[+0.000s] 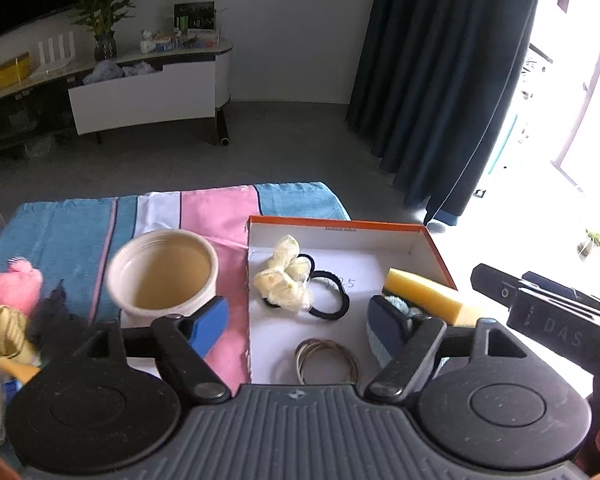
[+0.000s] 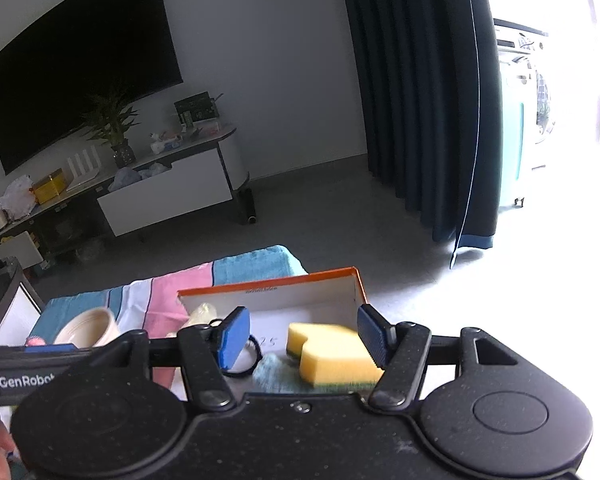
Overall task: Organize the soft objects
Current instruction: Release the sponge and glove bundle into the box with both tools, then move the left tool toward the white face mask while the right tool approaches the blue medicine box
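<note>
Left wrist view: the left gripper (image 1: 296, 326) stands with its jaws apart, nothing pressed between them, above a shallow white box (image 1: 440, 252) with an orange rim at centre right. Inside the box lie a cream ruffled scrunchie (image 1: 286, 280), black hair ties (image 1: 332, 298), thin metal bangles (image 1: 327, 361) and a yellow sponge (image 1: 424, 296). A cream pot (image 1: 162, 272) sits left of the box on a striped cloth (image 1: 72, 224). Right wrist view: the right gripper (image 2: 302, 338) is likewise spread; the sponge (image 2: 332, 354), yellow with a green underside, lies between the fingers, whether touching the right pad cannot be told.
</note>
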Tool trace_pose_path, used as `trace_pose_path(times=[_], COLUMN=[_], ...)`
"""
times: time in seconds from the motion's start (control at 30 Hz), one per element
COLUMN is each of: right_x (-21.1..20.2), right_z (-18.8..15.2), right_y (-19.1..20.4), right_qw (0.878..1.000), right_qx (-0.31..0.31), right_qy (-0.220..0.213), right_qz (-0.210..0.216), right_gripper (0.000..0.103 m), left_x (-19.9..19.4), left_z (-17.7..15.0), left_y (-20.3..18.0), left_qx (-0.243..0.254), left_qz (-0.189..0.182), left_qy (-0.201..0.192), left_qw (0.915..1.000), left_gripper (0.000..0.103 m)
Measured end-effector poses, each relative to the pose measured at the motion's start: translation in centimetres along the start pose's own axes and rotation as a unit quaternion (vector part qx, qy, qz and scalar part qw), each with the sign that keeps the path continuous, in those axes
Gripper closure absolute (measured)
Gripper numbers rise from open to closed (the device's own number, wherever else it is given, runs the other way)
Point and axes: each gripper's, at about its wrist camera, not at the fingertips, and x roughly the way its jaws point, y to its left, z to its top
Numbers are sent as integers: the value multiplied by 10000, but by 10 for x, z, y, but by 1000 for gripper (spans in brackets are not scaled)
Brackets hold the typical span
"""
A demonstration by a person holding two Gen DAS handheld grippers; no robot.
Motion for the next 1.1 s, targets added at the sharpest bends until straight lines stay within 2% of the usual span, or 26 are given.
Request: trace_pose_path(times=[0.07, 0.17, 0.37, 0.67, 1.1], right_x=[-10, -26, -53, -82, -102], right_z=[-4, -10, -20, -31, -39], right_y=[4, 12, 27, 45, 70], right_qw=[10000, 9999, 9997, 9997, 9988], right_qx=[-29, -129, -233, -203, -431], right_qy=[-15, -53, -29, 1, 29], right_qz=[-12, -67, -24, 108, 242], right_gripper=[25, 24, 21, 20, 20], left_x=[-8, -20, -42, -66, -92], left_z=[-4, -10, -18, -30, -42], left_y=[0, 4, 13, 27, 49], left_qx=[78, 99, 99, 98, -6], left_qz=[60, 160, 204, 244, 279], left_qy=[-35, -91, -154, -302, -441], left_qw=[9999, 9998, 9996, 9992, 9986], left_gripper=[15, 10, 5, 4, 4])
